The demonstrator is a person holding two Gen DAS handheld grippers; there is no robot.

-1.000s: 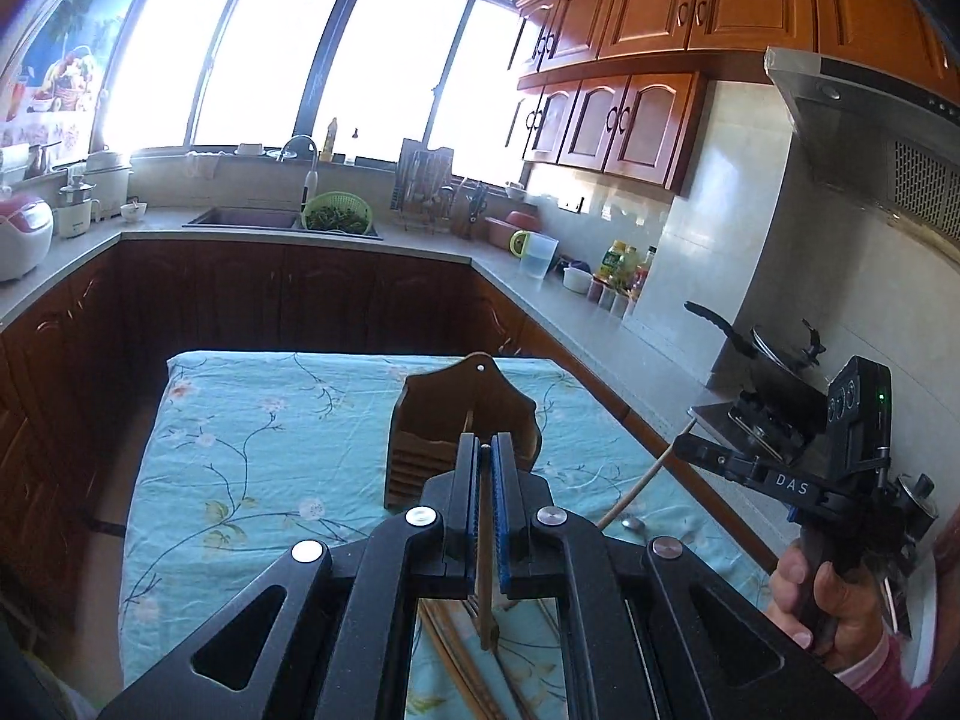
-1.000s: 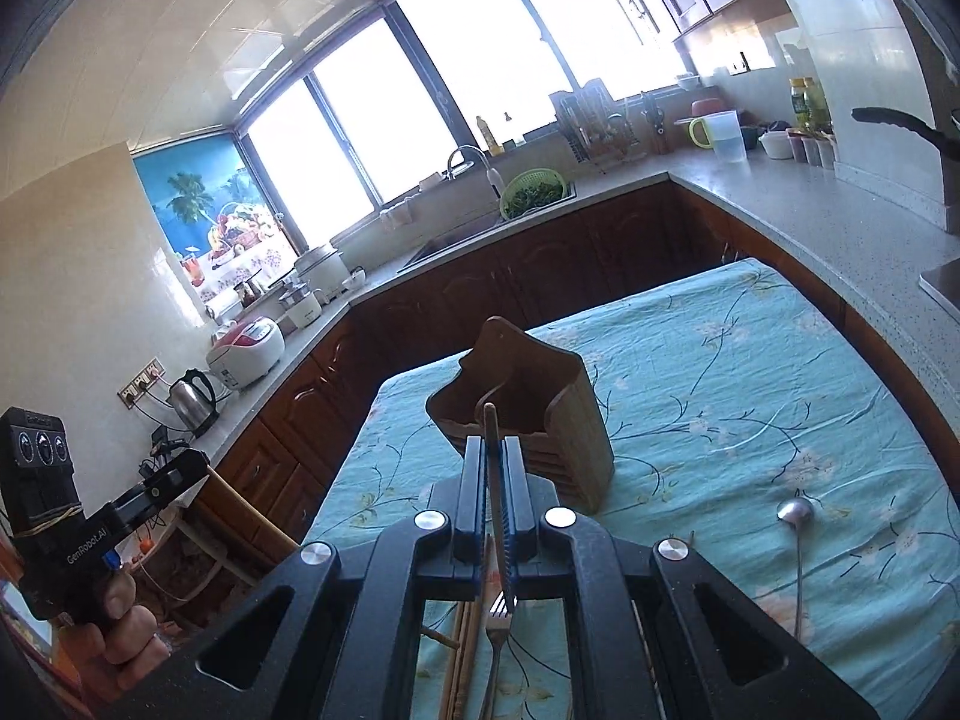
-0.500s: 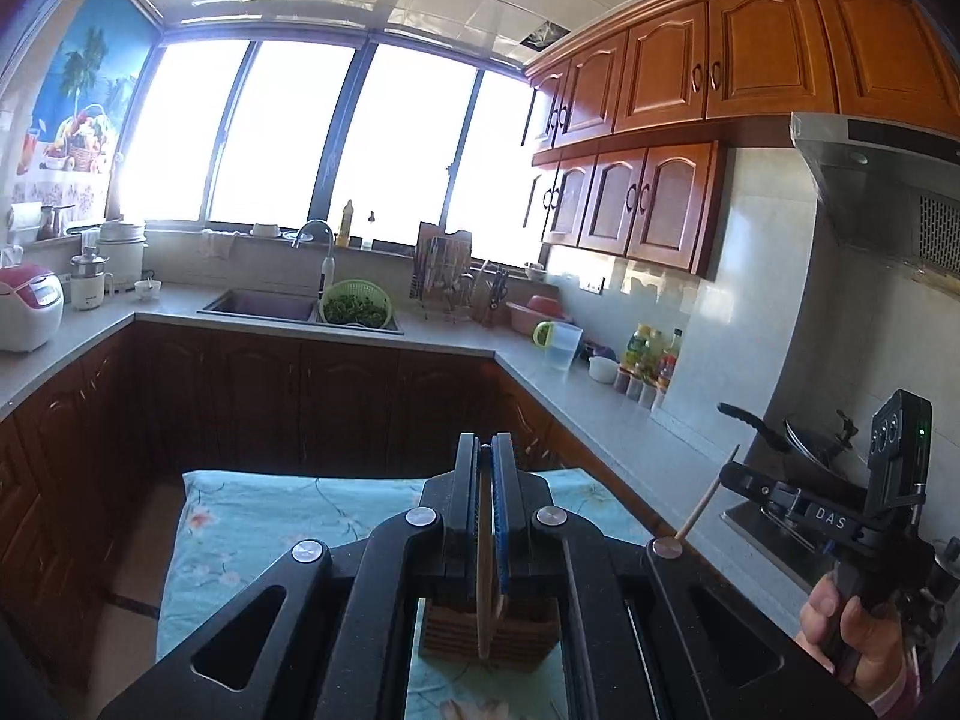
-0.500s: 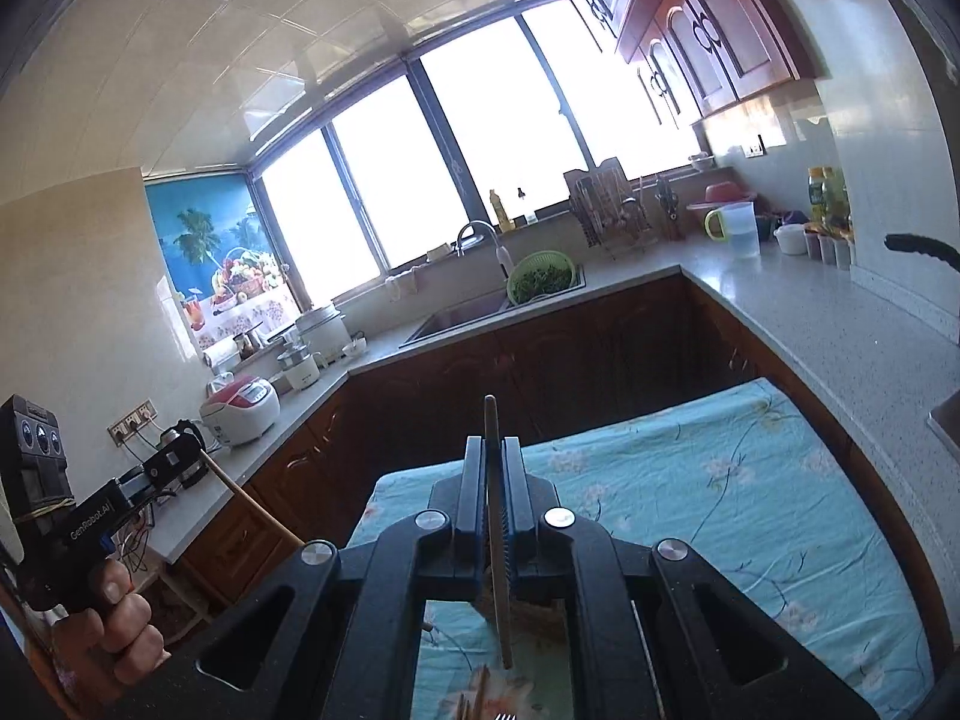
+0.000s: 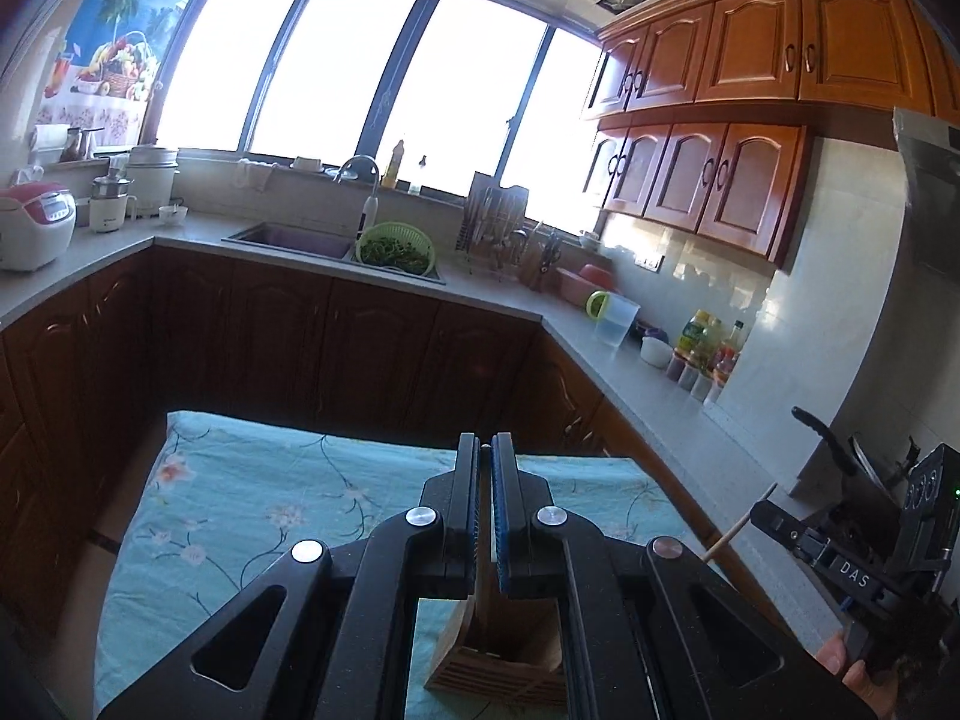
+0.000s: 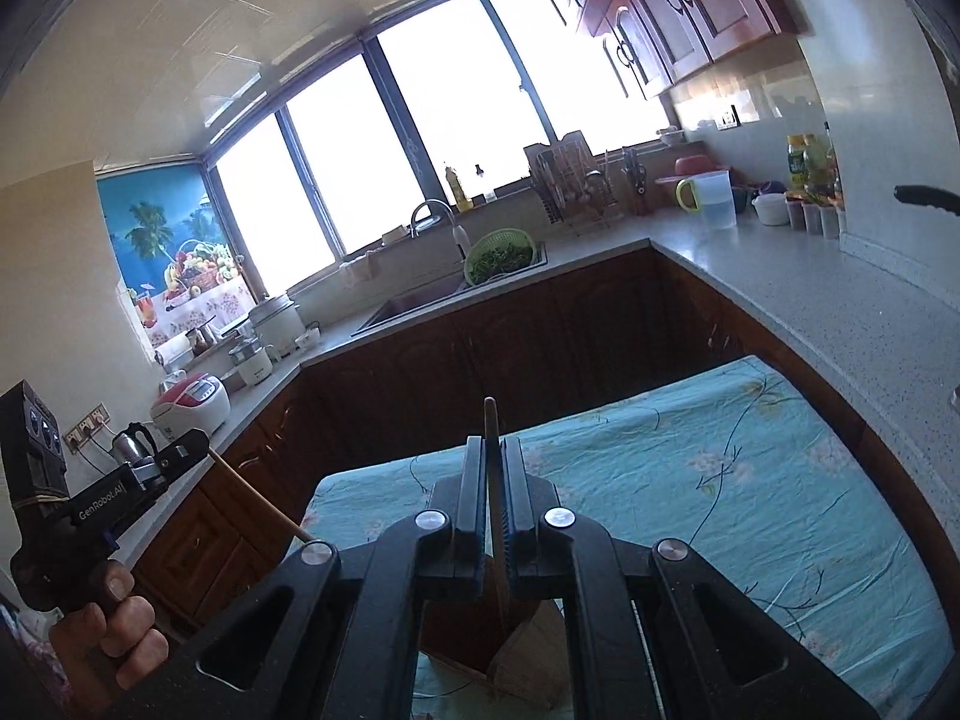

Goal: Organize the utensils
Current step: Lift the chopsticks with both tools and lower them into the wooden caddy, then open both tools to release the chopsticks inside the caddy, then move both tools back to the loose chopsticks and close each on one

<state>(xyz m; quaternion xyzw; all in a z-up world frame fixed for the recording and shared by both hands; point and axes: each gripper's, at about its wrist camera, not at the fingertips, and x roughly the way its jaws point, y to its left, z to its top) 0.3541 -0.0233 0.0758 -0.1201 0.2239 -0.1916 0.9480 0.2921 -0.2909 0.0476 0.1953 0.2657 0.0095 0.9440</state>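
A wooden utensil holder (image 5: 504,657) stands on the teal flowered tablecloth (image 5: 240,516), right below both grippers; it also shows in the right wrist view (image 6: 528,654). My left gripper (image 5: 486,462) is shut on a thin wooden chopstick, seen as a shaft (image 6: 258,495) in the right wrist view. My right gripper (image 6: 493,462) is shut on another wooden chopstick (image 6: 492,432), whose end sticks up past the fingers and whose lower part hangs over the holder. The right gripper's chopstick also shows in the left wrist view (image 5: 741,525).
Dark wooden cabinets and a grey counter (image 5: 600,342) run around the table. A sink with a green colander (image 5: 393,249) is at the back. A stove with a pan (image 5: 840,450) is at the right. A rice cooker (image 5: 33,225) sits at the left.
Both grippers have risen and tilted up, so the holder has dropped from the middle of the views to the bottom edge. The spoon and fork on the table are out of view.
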